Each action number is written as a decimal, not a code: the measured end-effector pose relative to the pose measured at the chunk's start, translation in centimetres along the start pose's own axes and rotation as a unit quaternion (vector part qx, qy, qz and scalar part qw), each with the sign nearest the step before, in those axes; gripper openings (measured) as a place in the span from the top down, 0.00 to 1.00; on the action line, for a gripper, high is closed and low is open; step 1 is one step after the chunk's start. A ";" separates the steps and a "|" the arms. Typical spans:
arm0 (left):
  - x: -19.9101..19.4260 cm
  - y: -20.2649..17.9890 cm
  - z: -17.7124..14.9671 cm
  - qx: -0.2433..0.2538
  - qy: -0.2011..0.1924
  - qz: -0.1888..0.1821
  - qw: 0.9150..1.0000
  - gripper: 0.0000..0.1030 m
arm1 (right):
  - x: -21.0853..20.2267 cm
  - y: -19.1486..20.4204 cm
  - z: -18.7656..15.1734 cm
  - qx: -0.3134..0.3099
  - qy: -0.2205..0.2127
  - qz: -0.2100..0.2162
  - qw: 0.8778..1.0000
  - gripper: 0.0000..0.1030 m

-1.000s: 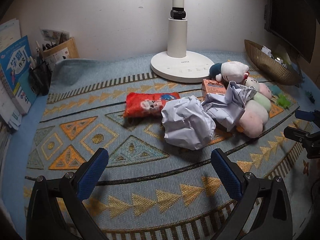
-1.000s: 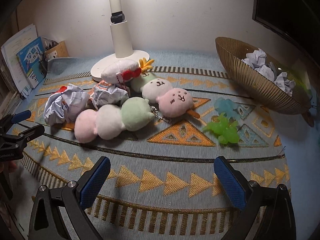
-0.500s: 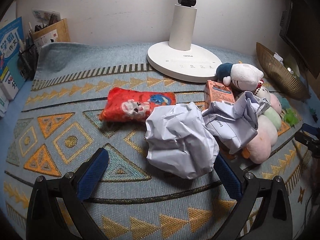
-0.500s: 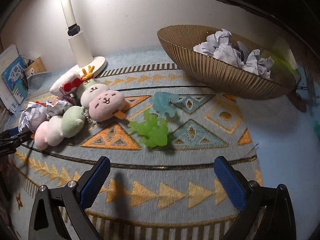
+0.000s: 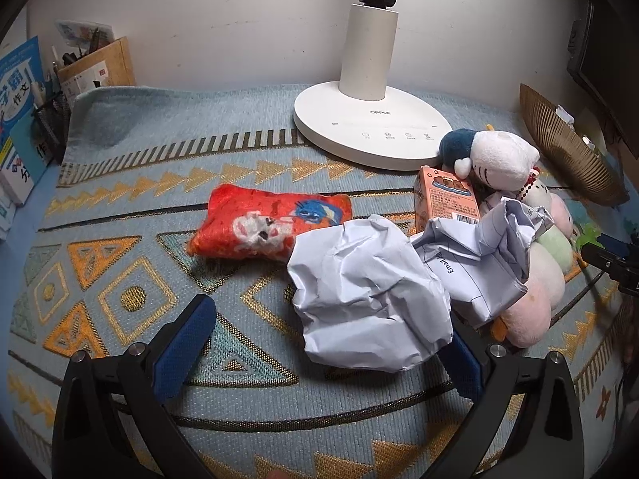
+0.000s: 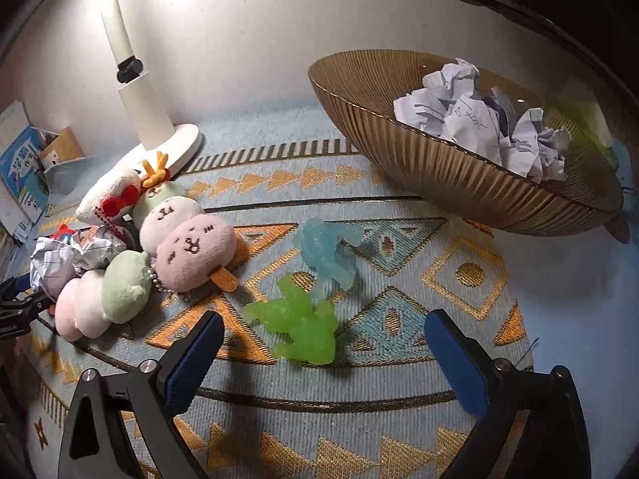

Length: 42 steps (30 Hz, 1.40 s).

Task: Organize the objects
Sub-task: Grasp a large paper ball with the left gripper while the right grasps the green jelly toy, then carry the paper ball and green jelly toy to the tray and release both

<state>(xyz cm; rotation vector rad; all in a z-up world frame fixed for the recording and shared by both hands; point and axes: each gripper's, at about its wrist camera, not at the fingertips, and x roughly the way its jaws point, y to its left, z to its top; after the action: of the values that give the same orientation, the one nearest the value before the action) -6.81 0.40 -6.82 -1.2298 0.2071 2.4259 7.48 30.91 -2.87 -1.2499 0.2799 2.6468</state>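
Note:
A big crumpled paper ball [image 5: 367, 295] lies on the patterned mat between the fingers of my left gripper [image 5: 325, 329], which is open; the ball hides part of the right finger. A second crumpled sheet [image 5: 479, 255] leans on the pastel dango plush [image 5: 535, 279] behind it. In the right wrist view my right gripper [image 6: 323, 321] is open low over the mat, with a translucent green toy [image 6: 299, 327] between its fingertips. A blue toy [image 6: 327, 251] lies just beyond. The ribbed gold bowl [image 6: 459, 175] at the back right holds several crumpled papers [image 6: 479, 119].
A red plush pouch [image 5: 267, 223], an orange carton [image 5: 447, 199] and a white plush [image 5: 499, 155] lie near the white lamp base [image 5: 371, 127]. Pink and white face plushes [image 6: 195, 251] sit left of the toys. Books and a pen holder [image 5: 52, 119] stand at the far left.
My left gripper has moved forward until the paper ball sits between its fingers. My right gripper swung right and closed in on the green toy; the bowl came into full view.

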 end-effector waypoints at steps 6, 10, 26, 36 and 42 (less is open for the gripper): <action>-0.7 0.4 -0.1 -0.007 -0.019 -0.002 1.000 0.39 | -0.4 2.4 -0.5 -0.066 -0.007 -0.007 0.998 0.55; -1.0 0.3 -0.2 -0.005 -0.027 -0.007 1.000 0.51 | -0.9 3.4 -0.9 -0.092 -0.013 0.017 0.996 0.55; -5.3 -0.1 -0.8 0.008 -0.137 -0.007 0.991 0.51 | -3.7 4.2 -1.1 -0.093 -0.105 0.088 0.986 0.55; -8.0 -9.2 8.0 0.075 -0.191 -0.048 0.978 0.51 | -8.6 -1.6 7.4 -0.023 -0.164 0.103 0.981 0.55; -6.7 -18.2 15.4 0.107 -0.180 -0.130 0.969 0.51 | -10.4 -6.6 11.5 0.001 -0.176 0.031 0.984 0.55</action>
<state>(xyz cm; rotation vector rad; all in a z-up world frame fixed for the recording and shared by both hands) -6.90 19.71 8.71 -0.6618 0.1823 2.2764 7.17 39.16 11.86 -0.7606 0.2658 2.8527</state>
